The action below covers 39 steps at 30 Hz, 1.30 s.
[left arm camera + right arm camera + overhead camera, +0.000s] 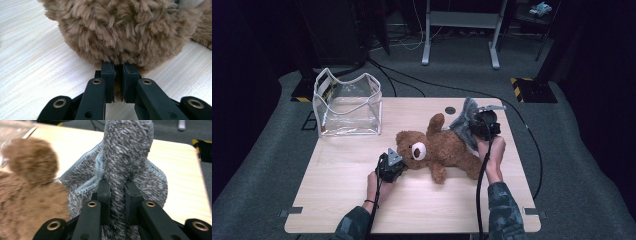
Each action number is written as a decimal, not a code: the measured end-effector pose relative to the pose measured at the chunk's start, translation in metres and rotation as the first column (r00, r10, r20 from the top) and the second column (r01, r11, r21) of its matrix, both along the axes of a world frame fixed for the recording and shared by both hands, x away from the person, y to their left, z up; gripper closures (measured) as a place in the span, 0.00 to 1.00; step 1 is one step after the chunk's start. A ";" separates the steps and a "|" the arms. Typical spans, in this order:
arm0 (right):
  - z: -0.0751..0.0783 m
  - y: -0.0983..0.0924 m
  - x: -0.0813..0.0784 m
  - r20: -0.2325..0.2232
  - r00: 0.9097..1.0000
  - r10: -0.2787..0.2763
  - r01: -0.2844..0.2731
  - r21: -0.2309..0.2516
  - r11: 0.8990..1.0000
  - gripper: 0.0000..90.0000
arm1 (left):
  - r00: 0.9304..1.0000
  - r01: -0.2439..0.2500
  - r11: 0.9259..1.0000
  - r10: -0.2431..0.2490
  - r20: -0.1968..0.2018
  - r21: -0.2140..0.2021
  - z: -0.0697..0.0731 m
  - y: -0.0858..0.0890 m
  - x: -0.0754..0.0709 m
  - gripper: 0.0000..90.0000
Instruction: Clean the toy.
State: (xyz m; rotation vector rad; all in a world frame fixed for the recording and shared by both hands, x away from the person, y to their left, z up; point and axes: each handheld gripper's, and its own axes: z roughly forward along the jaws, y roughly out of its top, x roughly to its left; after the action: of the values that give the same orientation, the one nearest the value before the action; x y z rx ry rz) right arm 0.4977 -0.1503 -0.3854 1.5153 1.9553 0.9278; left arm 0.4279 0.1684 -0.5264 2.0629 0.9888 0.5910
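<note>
Bear (pixel 442 149) lies mid-table, head toward left gripper (pixel 119 82); jaws clenched on head fur. Right gripper (pixel 117 202) grasps grey cloth (pixel 125 157), lifted beside bear near table's (pixel 337 180) far right edge. Clear bag (pixel 347 105) at far left corner. Near half of table open.

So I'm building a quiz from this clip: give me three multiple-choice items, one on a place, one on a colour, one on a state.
1. Where does the clear bag stand on the table?
A far left corner
B near right corner
C centre

2. What colour is the cloth?
A red
B grey
C yellow

3. What is the left hand-held gripper doing?
A hanging open
B pinching the teddy bear
C holding the cloth

Key:
1 A, it shows at the far left in the high view.
2 B, grey pile with a pale stitched edge.
3 B, fur sits between its closed jaws.
</note>
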 end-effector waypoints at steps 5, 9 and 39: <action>-0.028 0.019 0.018 -0.071 0.997 0.013 -0.018 -0.070 0.997 0.86 | 1.000 0.001 1.000 -0.001 -0.001 0.000 0.000 0.000 0.000 0.92; -0.038 0.010 0.024 -0.096 0.995 -0.032 0.026 -0.068 0.997 0.87 | 1.000 0.001 1.000 -0.001 0.003 0.000 0.000 0.001 0.000 0.92; -0.057 -0.028 0.024 -0.177 0.980 -0.095 0.082 -0.079 0.994 0.87 | 1.000 0.001 1.000 -0.001 0.000 0.000 0.000 0.000 0.000 0.92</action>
State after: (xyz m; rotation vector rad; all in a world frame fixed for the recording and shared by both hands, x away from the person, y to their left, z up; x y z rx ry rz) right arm 0.5216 -0.1779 -0.4420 1.6812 2.0040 0.6972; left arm 0.4279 0.1684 -0.5265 2.0633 0.9878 0.5907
